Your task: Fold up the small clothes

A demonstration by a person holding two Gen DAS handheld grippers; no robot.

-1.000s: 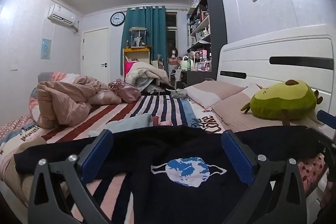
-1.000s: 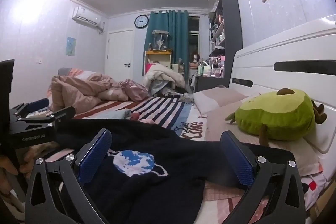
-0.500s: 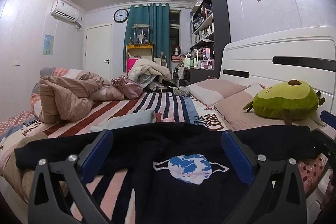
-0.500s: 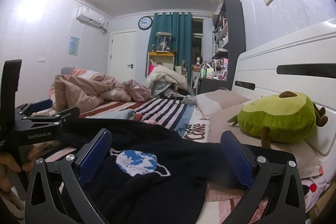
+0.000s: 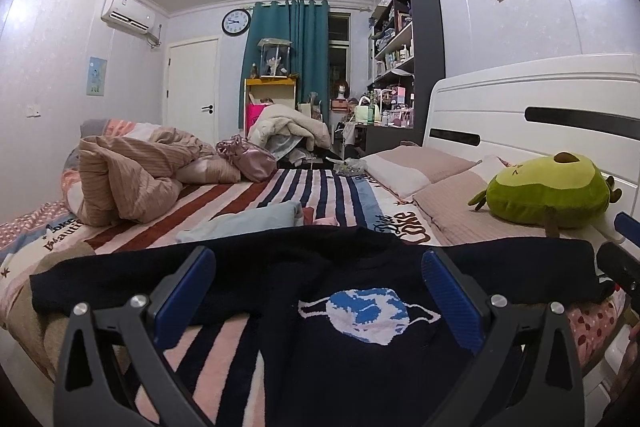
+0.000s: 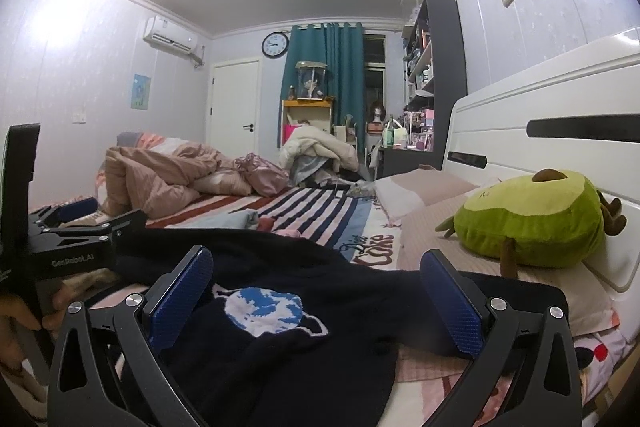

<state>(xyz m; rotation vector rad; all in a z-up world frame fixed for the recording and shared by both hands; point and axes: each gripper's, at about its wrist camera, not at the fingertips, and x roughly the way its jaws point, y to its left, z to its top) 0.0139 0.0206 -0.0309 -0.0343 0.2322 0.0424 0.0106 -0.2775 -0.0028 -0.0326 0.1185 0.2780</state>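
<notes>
A small dark navy sweater (image 5: 344, 359) with a blue-and-white globe print (image 5: 368, 311) lies spread flat on the striped bed, sleeves out to both sides. It also shows in the right wrist view (image 6: 288, 343). My left gripper (image 5: 318, 297) is open and empty, hovering just above the sweater's chest. My right gripper (image 6: 318, 297) is open and empty above the sweater's right half. The left gripper's body (image 6: 72, 247) shows at the left of the right wrist view, a hand holding it.
A green avocado plush (image 5: 548, 191) lies on pink pillows (image 5: 452, 203) by the white headboard (image 5: 560, 115). A folded light blue garment (image 5: 244, 225) and a crumpled pink quilt (image 5: 132, 179) lie farther back on the striped bedspread (image 5: 312, 191).
Both views have tilted slightly upward and drawn back a little; the sweater sits lower in frame. The sweater itself has not moved and both grippers stay open.
</notes>
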